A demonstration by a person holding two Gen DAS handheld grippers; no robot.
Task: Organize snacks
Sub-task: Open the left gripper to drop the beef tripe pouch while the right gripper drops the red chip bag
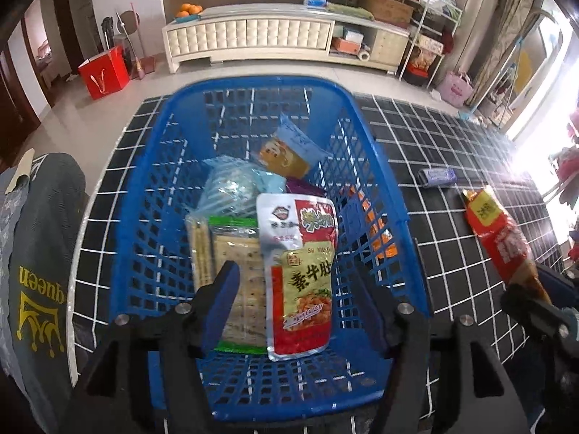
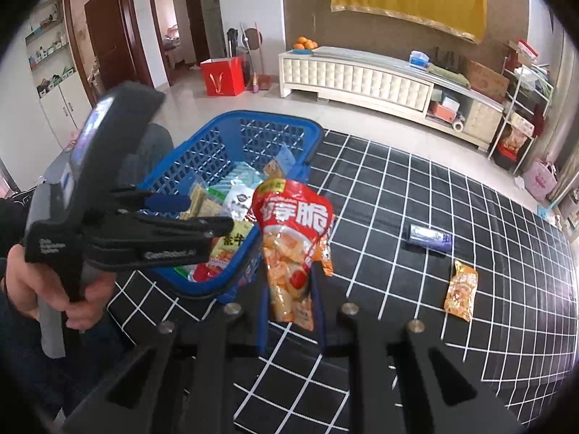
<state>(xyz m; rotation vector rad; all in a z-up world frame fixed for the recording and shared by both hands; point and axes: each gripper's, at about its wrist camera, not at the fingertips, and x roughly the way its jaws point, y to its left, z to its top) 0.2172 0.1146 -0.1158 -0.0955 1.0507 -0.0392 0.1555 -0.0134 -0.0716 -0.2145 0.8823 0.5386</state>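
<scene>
Red snack pouch (image 2: 289,253) pinched by its bottom edge in my right gripper (image 2: 289,320), hanging just beside the blue basket (image 2: 202,285) rim. Carry it over the rim, release low onto the packs. Left gripper (image 1: 300,289) jaws wide, empty, over the basket. Silver pack (image 1: 302,275) reads "SU NIUDU"; left gripper body "GenRobot.AI".

Glossy plastic snack pouch (image 2: 289,249), blue plastic lattice basket (image 1: 152,166), matt black hand-held gripper (image 2: 291,329)
</scene>
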